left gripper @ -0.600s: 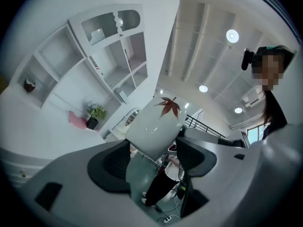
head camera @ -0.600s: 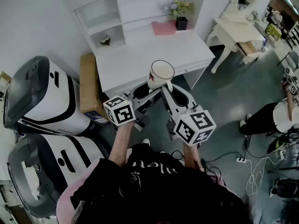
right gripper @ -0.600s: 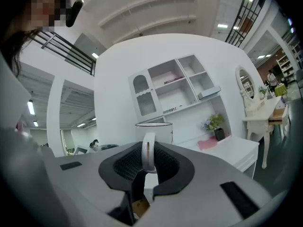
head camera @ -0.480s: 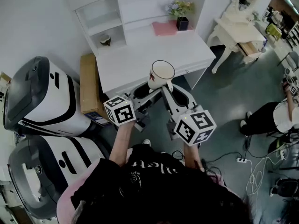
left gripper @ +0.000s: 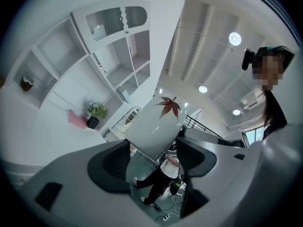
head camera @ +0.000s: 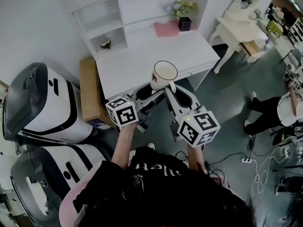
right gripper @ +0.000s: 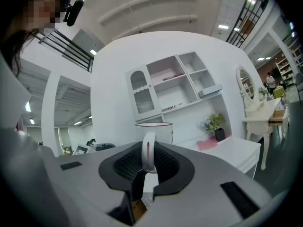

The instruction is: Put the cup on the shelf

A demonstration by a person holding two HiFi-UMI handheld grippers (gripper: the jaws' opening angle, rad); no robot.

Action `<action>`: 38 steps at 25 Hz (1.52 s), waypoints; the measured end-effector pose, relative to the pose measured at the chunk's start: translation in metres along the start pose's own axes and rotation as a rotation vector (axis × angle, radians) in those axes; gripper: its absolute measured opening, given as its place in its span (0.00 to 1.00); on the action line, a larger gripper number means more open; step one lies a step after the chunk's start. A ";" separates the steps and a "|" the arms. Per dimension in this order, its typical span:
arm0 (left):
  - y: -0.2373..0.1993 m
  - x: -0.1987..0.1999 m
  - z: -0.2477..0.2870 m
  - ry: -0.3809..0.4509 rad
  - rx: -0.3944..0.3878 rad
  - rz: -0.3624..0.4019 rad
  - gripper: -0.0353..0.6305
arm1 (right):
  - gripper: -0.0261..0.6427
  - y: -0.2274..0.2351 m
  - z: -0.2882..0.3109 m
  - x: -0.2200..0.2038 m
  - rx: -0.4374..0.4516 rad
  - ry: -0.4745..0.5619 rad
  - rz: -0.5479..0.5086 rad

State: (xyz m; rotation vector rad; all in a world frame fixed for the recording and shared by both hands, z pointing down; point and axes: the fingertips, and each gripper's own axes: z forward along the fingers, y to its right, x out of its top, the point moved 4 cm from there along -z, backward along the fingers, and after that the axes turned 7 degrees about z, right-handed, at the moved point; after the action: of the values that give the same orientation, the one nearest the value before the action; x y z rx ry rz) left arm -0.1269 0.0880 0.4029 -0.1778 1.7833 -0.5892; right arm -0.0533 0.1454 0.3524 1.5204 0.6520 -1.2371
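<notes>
The right gripper (right gripper: 147, 173) pinches the cup (head camera: 164, 74) by its handle (right gripper: 148, 151) only; the left gripper (left gripper: 155, 160) gapes wide, so it may swing.

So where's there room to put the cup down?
The desk top is bare across its front and left. Its back right corner is crowded with a pink cloth and a flower pot. On the shelf, the upper cubby looks empty; the lower cubby already holds a small brown thing.
</notes>
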 end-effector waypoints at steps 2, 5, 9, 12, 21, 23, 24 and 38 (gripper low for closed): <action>-0.007 0.003 -0.001 -0.001 -0.003 -0.003 0.52 | 0.17 0.000 0.007 0.000 -0.006 0.000 0.001; -0.018 0.007 -0.003 -0.005 -0.008 -0.009 0.52 | 0.17 -0.001 0.019 -0.002 -0.014 0.000 0.001; -0.032 0.009 -0.008 -0.013 -0.018 -0.016 0.52 | 0.17 -0.003 0.032 -0.008 -0.027 0.001 0.005; -0.040 0.008 -0.009 -0.027 -0.021 -0.028 0.52 | 0.17 -0.001 0.040 -0.012 -0.039 -0.007 0.011; -0.062 0.001 0.010 -0.053 -0.009 -0.063 0.52 | 0.17 0.025 0.056 -0.014 -0.055 -0.033 0.039; -0.070 -0.002 0.019 -0.059 0.000 -0.068 0.52 | 0.17 0.036 0.061 -0.014 -0.052 -0.041 0.048; -0.074 -0.002 0.024 -0.059 0.005 -0.070 0.52 | 0.17 0.043 0.065 -0.012 -0.048 -0.045 0.049; -0.140 0.008 0.177 -0.007 0.090 -0.067 0.52 | 0.17 0.194 0.120 0.058 0.043 -0.089 0.039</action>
State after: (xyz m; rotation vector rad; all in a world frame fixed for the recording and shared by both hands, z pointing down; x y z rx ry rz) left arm 0.0117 -0.0884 0.4301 -0.1781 1.7457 -0.7143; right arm 0.0891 -0.0404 0.3764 1.4968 0.5383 -1.2887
